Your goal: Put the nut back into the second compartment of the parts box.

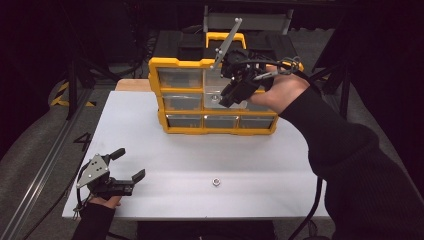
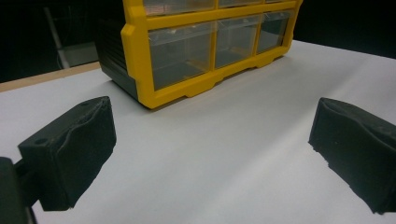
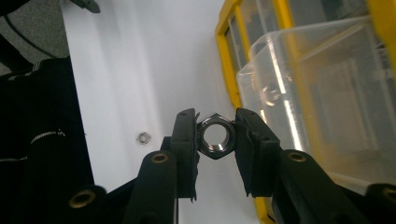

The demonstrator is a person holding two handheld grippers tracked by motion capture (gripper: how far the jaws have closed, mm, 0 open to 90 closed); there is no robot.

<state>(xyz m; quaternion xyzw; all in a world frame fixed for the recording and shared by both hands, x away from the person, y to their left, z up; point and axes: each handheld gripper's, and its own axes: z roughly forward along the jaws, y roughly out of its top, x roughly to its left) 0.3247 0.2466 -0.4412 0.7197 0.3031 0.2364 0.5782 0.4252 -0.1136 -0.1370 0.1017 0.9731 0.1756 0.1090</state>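
Observation:
A yellow drawer organiser with clear drawers stands at the back of the white table. One middle drawer is pulled out, and a nut lies inside it. My right gripper is held in the air just in front of that drawer, shut on a steel hex nut. Another nut lies loose on the table near the front edge. My left gripper rests open at the front left with nothing between its jaws.
The white table has a wooden edge behind it at the left. A metal stand and dark equipment sit behind the organiser. A dark sleeve crosses the table's right side.

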